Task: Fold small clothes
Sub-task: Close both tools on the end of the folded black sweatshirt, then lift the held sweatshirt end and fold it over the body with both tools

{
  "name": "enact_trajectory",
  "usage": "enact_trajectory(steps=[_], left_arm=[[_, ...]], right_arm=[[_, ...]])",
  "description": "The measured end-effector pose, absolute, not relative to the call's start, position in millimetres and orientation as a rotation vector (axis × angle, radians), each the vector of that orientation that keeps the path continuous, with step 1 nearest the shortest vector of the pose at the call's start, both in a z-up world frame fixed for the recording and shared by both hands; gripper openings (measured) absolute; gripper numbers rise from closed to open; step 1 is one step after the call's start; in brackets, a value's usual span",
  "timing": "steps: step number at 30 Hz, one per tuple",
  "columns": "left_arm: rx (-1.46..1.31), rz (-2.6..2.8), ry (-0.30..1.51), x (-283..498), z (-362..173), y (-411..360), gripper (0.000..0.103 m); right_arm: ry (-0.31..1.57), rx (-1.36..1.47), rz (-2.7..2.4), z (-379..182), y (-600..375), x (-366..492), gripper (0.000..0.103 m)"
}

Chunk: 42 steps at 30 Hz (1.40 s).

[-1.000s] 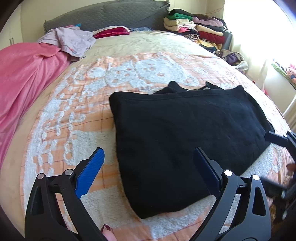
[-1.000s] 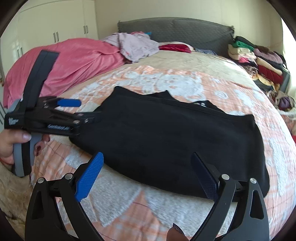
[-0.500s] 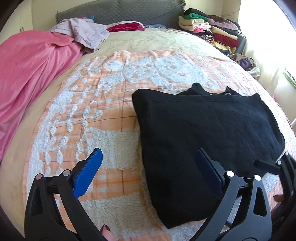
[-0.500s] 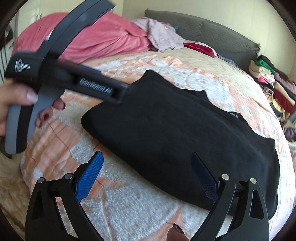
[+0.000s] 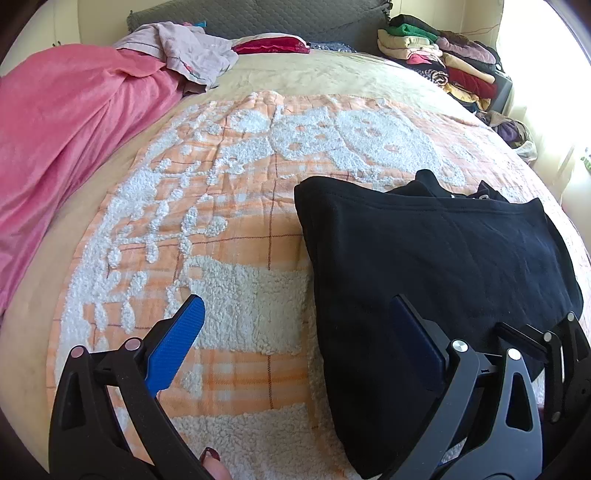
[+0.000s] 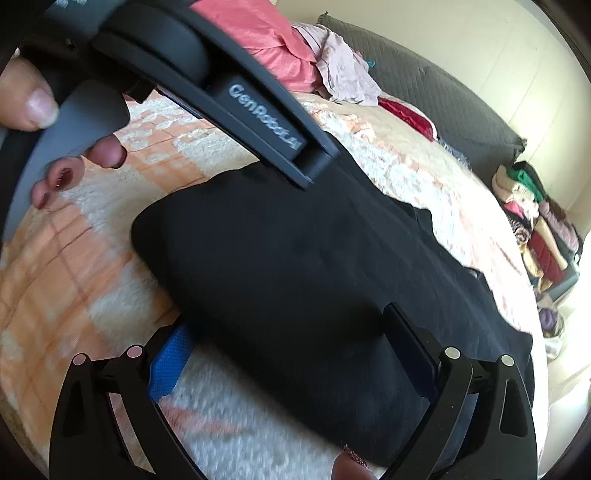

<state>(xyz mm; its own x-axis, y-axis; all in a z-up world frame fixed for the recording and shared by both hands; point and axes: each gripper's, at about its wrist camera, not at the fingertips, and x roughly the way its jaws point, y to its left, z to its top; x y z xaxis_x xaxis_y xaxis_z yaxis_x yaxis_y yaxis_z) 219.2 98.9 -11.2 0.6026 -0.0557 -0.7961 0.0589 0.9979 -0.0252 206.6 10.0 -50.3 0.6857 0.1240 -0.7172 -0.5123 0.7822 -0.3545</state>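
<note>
- Where the orange-and-white tufted blanket (image 5: 236,229) covers the bed, it serves as the working surface; a beige bedspread (image 5: 325,74) shows beyond it, up to a dark grey quilted headboard (image 5: 258,14).
- Far left: a pink cover (image 5: 62,122) lies bunched along the bed's edge, with a crumpled lilac garment (image 5: 192,55) and a red pillow (image 5: 273,43) near the headboard.
- Centre right: the folded black garment (image 5: 424,266) lies flat on the blanket, a collar part protruding at its far edge.
- Far right: a stack of folded clothes (image 5: 436,51) stands beside the bed, by a bright window; no container is distinguishable.
- Left gripper (image 5: 299,325): jaws spread wide, holding nothing, straddling the garment's left edge.
- Right gripper (image 6: 288,350): jaws wide apart, empty, over the garment's near edge.
- A hand (image 6: 44,122) grasps the left gripper's handle.
</note>
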Motion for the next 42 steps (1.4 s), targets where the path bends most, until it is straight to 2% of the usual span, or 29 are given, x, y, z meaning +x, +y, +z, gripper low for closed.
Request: enact_trajectory(steps=[5,6,7,9,10,11,13,15,27,30,32,35,37,42], left_arm=[[0.002,-0.058,0.925,222,-12,99,0.093],[0.001,-0.057,0.926,224,-13,99,0.093],[0.000,-0.056,0.930,225,-14,99,0.093],[-0.008,-0.055,0.934,228,-14,99,0.093],[-0.014,-0.056,0.938,230,-15,98,0.093],[-0.021,-0.059,0.941,232,-15,98,0.093],[-0.037,-0.066,0.950,235,-16,98,0.093],[-0.066,-0.087,0.962,240,-17,96,0.093],[-0.293,-0.255,1.008,248,-12,71,0.091],[-0.304,-0.308,0.995,246,-1,55,0.071],[-0.311,-0.346,0.996,245,6,40,0.049],[-0.253,-0.354,0.978,242,19,16,0.039],[-0.220,-0.363,0.968,241,28,1,0.035],[-0.167,-0.381,0.947,238,47,-31,0.034]], right_arm=[[0.663,-0.614,0.348,-50,16,205,0.095],[0.652,-0.616,0.348,-50,16,204,0.092],[0.644,-0.612,0.356,-49,15,203,0.082],[0.630,-0.597,0.374,-48,13,199,0.071],[0.616,-0.594,0.380,-47,11,197,0.059],[0.603,-0.589,0.383,-44,10,194,0.053],[0.582,-0.567,0.391,-39,7,189,0.026],[0.569,-0.527,0.392,-33,0,187,0.022],[0.478,-0.363,0.347,2,-44,164,0.017],[0.463,-0.332,0.318,7,-56,157,0.013],[0.459,-0.301,0.304,10,-64,154,0.010],[0.454,-0.242,0.280,14,-79,149,0.009],[0.449,-0.197,0.268,18,-92,147,0.009],[0.430,-0.116,0.238,26,-116,139,0.009]])
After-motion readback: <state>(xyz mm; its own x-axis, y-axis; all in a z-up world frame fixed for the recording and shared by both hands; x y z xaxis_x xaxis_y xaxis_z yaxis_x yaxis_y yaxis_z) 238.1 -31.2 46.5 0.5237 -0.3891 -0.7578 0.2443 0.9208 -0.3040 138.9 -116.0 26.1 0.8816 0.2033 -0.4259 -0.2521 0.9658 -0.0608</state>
